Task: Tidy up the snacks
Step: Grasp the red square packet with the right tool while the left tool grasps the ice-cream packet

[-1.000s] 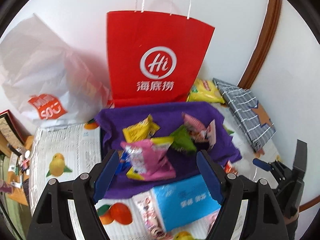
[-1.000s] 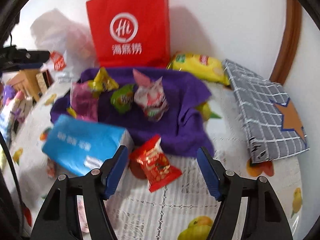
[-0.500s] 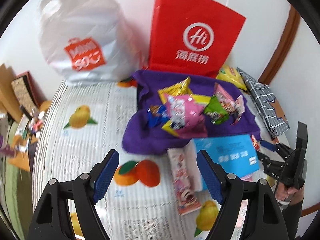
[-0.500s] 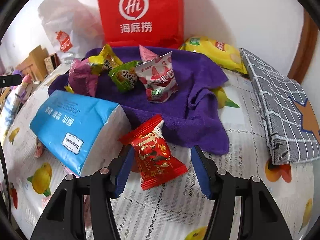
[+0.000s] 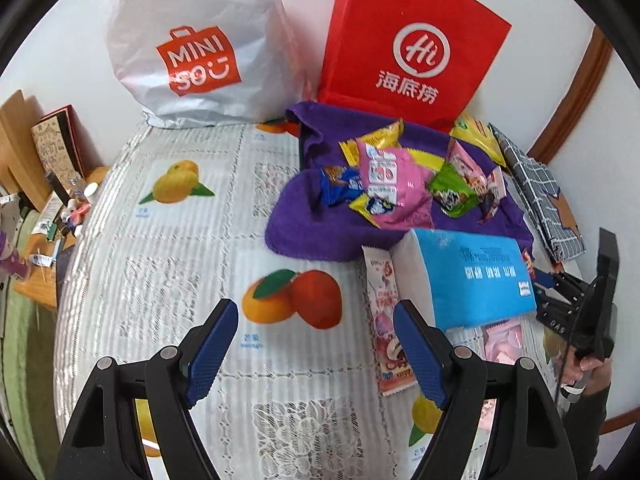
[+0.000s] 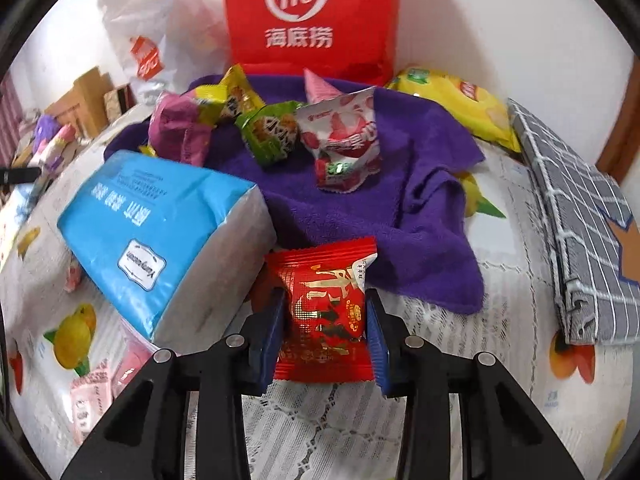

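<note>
Right gripper (image 6: pixel 325 320) has just been closing and its blue pads now press both sides of the red snack packet (image 6: pixel 326 312), on the tabletop (image 6: pixel 440 344) beside the blue tissue pack (image 6: pixel 152 232), just before the purple towel (image 6: pixel 420 240); left gripper (image 5: pixel 316 348) gapes wide, empty, over printed fruit

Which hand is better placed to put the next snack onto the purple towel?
Right. The right gripper has just closed its jaws on the red snack packet, which lies just short of the purple towel. The left gripper is open over bare tablecloth, holding nothing.
</note>
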{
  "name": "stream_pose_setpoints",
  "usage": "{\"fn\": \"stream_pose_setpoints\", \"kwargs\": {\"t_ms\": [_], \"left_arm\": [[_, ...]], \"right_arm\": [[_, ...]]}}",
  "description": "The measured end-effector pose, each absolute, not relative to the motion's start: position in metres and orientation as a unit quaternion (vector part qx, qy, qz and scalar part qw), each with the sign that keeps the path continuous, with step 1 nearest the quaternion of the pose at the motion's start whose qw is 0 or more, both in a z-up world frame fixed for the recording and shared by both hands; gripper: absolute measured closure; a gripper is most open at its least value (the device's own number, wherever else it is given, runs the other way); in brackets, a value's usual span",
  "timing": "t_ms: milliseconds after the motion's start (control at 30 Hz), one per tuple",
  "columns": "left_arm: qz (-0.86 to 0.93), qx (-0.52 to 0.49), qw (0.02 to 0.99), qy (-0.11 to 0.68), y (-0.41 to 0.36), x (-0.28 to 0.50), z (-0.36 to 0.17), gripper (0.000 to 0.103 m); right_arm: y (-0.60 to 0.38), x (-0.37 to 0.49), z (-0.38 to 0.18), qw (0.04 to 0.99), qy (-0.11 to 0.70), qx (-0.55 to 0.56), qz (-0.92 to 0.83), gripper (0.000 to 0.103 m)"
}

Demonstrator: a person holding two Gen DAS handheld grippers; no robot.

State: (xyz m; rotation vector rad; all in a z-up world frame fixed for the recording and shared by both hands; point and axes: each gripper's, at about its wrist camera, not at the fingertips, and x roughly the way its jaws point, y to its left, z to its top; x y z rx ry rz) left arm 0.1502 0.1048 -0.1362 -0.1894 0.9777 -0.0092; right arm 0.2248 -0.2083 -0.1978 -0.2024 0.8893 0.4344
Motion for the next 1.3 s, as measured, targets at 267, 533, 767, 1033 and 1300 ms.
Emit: {"fn": "stream_pose_setpoints", "kwargs": {"t_ms": [267,533,767,1033,1300], "left_arm": [[-0.028,-0.097,0.863,0.495,0.084,0.161,-0.166,0.026],[-0.06,-0.087,0.852,0.513,0.066,0.16,-0.188,0.026],[-0.042,-0.068,0.852,0.517,0.063,0.162,-0.197,0.025],[-0.034,-0.052,0.861,0.505,0.07,0.165,-0.19,0.027],[-0.003,-0.012,0.868,0.496,0.054,0.179,-0.199,0.065]], "right_arm": [[-0.226,0.189,-0.178,0.889,0.418,-0.07,0.173,0.066],[-0.233,0.151,-0.169,0.896,0.408,-0.067,0.162,0.066],[-0.226,0.142,-0.177,0.892,0.416,-0.069,0.166,0.066],[-0.234,0.141,-0.184,0.891,0.423,-0.053,0.153,0.065],[-0.234,0.144,-0.192,0.892,0.43,-0.037,0.133,0.065]]}}
